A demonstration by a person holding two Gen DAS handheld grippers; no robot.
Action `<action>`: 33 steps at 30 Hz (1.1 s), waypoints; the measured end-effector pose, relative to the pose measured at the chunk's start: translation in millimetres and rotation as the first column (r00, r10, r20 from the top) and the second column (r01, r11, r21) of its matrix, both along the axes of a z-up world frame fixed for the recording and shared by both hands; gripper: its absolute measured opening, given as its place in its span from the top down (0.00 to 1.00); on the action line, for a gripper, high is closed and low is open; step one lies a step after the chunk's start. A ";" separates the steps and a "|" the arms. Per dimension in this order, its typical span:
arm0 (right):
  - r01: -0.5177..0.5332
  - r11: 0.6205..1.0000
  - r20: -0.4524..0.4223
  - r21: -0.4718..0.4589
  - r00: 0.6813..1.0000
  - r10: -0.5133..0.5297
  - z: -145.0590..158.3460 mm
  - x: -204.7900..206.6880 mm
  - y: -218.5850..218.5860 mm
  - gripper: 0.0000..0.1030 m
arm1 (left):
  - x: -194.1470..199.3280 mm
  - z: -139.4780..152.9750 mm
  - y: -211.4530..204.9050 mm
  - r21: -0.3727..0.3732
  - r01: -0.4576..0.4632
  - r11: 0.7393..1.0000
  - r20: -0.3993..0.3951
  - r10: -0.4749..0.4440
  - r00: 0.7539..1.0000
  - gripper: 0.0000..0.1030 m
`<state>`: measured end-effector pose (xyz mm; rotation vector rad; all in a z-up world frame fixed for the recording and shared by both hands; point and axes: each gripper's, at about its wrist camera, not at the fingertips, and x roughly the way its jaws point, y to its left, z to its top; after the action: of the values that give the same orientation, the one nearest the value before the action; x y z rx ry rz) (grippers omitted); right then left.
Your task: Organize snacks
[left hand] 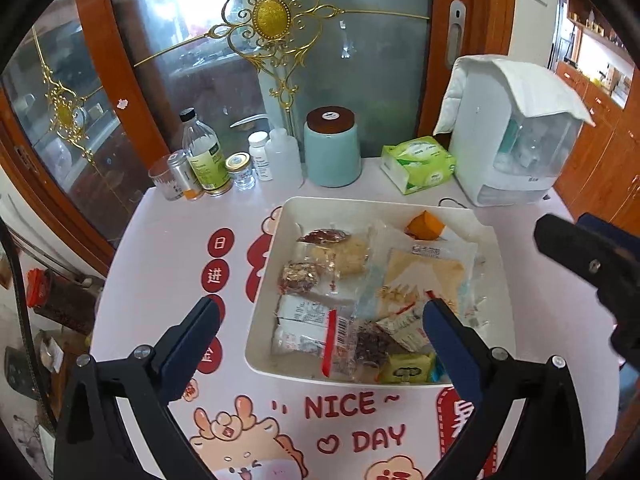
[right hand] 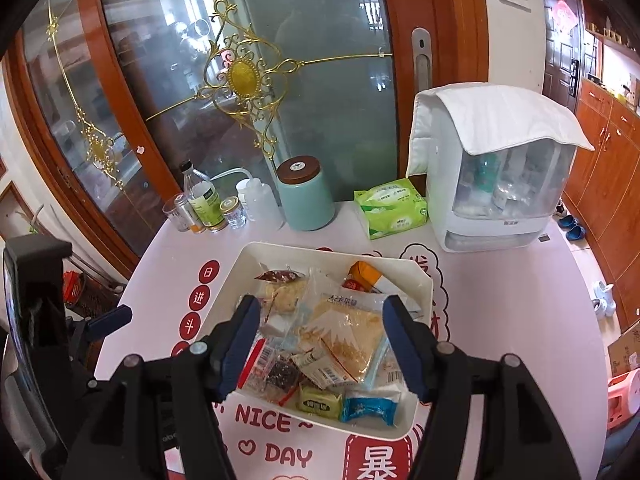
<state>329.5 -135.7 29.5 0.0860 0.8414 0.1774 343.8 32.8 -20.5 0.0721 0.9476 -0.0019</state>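
1. Snacks (left hand: 360,300) lie heaped in a white tray (left hand: 352,206) that sits near the middle of the pink printed table cover (left hand: 168,280). I count a large clear pack with a mountain print (right hand: 344,340), a red-striped wrapper (left hand: 320,332), a yellow-green pack (right hand: 318,398), a blue pack (right hand: 370,408) and an orange pack (left hand: 426,226) at the far corner. All of them rest inside the tray walls.
2. My left gripper (left hand: 320,320) hangs above the near left part of the tray, jaws spread wide and released. Its left finger (left hand: 192,340) is over the table cover outside the tray; its right finger is over the snacks. Nothing is pressed between the pads.
3. My right gripper (right hand: 320,344) hangs over the near half of the tray, pointing down at the mountain-print pack. The jaws stand parted with the pack seen between them; the pads do not press on it, so I report no grasp.
4. Behind the tray, along the far table edge, stand a teal canister with a brown lid (left hand: 332,148), a group of small bottles and jars (left hand: 224,160), a green tissue pack (left hand: 418,164) and a white appliance draped with a white cloth (left hand: 516,136).
5. Beyond the table is a wood-framed glass door with gold scrollwork (left hand: 272,16). Wooden cabinets (right hand: 600,168) line the right side of the room.
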 end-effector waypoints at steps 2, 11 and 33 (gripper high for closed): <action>-0.004 1.000 0.001 0.003 1.000 0.004 0.0 -4.2 -0.1 0.37 | -3.9 2.0 -1.1 -0.010 0.000 1.000 0.003 0.000 1.000 0.02; -0.022 0.999 -0.032 0.027 0.999 0.023 -20.3 -53.7 -7.1 0.37 | -74.1 -10.8 -1.0 -0.027 -0.005 1.000 0.007 0.005 1.000 0.02; 0.001 0.998 -0.153 0.064 0.988 0.009 -74.8 -280.6 -37.0 0.37 | -309.6 -17.6 -10.2 -0.025 -0.048 0.999 0.001 0.048 0.999 0.02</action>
<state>48.9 -172.7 -45.4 0.1592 0.9892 0.2033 34.3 22.6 -38.1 0.0259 0.9471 0.0303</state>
